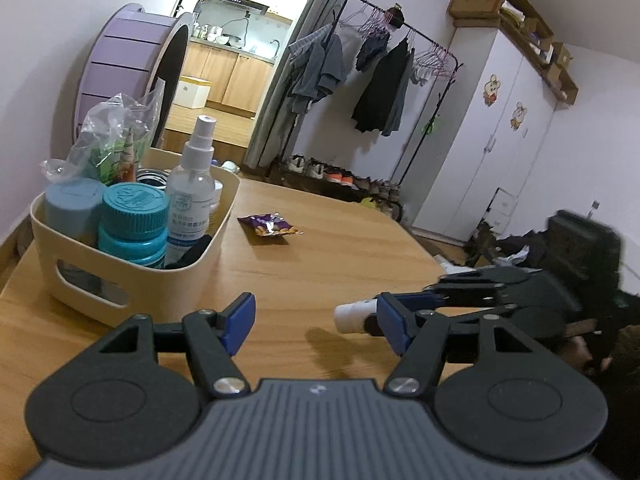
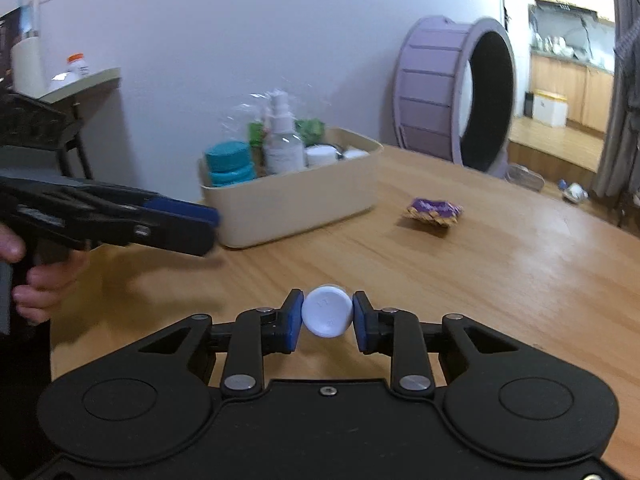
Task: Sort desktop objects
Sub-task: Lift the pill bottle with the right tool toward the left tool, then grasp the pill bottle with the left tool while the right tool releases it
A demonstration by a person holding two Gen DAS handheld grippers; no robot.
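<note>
Between the blue pads of the right gripper (image 2: 327,317) sits a small white bottle (image 2: 327,317), clamped at both sides and held above the wooden table (image 2: 500,272). In the right wrist view only its round end shows, so its long axis runs forward along the fingers, roughly level with the tabletop. In the left wrist view the same bottle (image 1: 354,315) projects sideways from the right gripper (image 1: 400,312) with its free end pointing toward the bin.

The beige bin (image 2: 296,204) lies ahead and slightly left of the held bottle, well apart from it. It already holds a teal jar (image 2: 230,164), a clear spray bottle (image 2: 283,142) and other containers; free space looks limited, though the blur makes this uncertain. To go in, the bottle would likely need lifting above the bin's rim.

The left gripper (image 1: 316,320) is empty, jaws spread wide, near the bin's front corner. It is the nearer tool to the bin, but the right one carries the load.

A purple snack packet (image 2: 434,211) lies flat on the table to the right of the bin, not yet sorted.

The bottle is plain, white, smooth and cylindrical, with faint embossing on its end face.
</note>
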